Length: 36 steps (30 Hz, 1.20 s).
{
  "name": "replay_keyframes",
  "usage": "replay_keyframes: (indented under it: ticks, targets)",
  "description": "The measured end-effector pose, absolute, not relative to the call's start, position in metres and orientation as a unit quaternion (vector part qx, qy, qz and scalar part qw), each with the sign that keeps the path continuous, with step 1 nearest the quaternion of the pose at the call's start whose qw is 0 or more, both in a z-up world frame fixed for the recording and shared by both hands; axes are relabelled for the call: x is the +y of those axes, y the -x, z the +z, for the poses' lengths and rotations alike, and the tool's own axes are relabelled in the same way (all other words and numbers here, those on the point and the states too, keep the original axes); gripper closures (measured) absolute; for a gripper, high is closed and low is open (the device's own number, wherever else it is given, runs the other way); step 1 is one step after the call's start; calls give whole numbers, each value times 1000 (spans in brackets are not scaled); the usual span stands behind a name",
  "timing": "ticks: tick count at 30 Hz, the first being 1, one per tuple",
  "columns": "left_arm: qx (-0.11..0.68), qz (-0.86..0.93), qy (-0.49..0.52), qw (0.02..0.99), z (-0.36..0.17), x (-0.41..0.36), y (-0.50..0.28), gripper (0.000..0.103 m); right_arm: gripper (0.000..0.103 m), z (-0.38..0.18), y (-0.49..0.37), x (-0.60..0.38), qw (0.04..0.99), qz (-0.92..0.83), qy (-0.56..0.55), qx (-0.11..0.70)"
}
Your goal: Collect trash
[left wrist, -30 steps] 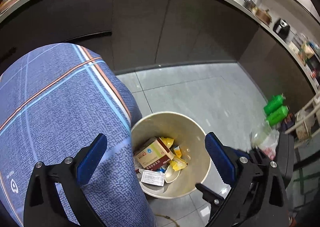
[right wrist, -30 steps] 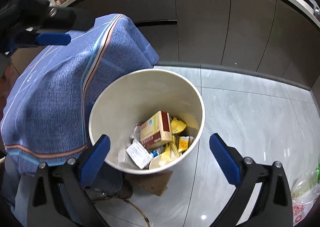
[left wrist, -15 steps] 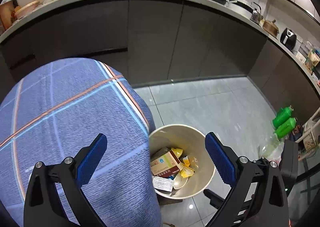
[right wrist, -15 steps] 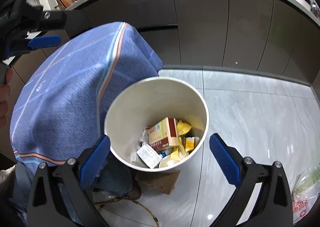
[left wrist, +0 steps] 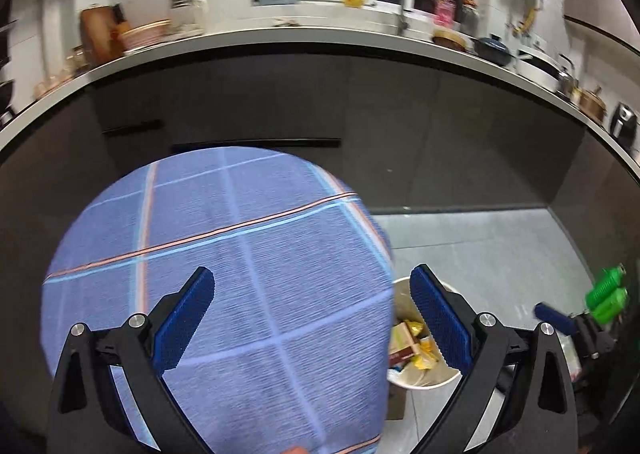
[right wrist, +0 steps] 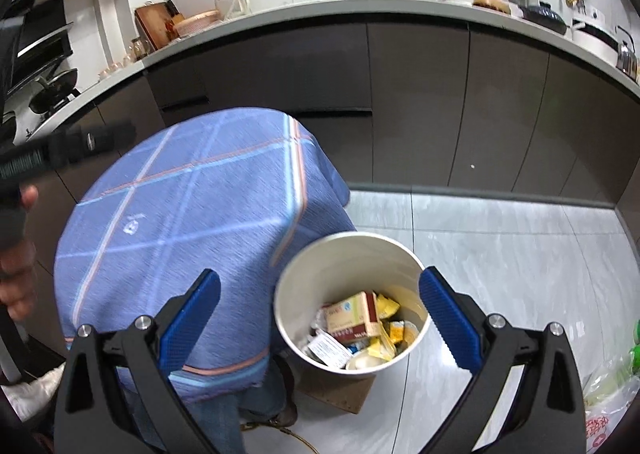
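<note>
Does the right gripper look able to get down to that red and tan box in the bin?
Probably yes: the bin is open-topped, the box lies uncovered on top, and the right gripper is open above it.

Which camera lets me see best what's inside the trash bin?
The right wrist view. It looks straight into the trash bin, showing its boxes and wrappers. In the left wrist view, the blue cloth and a gripper finger hide most of the bin.

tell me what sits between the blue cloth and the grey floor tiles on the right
The white bin of trash stands between the blue cloth and the open floor, clearest in the right wrist view.
</note>
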<state>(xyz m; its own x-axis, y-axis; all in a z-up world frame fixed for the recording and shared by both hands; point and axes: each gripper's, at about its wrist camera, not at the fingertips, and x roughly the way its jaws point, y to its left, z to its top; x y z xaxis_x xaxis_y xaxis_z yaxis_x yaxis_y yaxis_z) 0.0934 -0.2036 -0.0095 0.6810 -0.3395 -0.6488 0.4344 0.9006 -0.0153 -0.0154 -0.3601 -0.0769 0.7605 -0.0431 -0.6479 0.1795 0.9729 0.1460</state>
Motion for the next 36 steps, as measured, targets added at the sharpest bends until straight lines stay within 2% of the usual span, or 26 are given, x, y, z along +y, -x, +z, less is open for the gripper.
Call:
replay_keyframes:
  ticks: [9,17,36]
  targets:
    - [358,-134,-32,924,-4,-126,-76,8,3,-29,5,-303,943,-34,-81,320]
    - [363,-93,-17,927,-4,-74,-61,9,3,-14,-5,-252,946,-25,-57,317]
    - [357,-73,-10,931,-2,-33,-50,8,3,4,-11,-220,951,-69,-45,298]
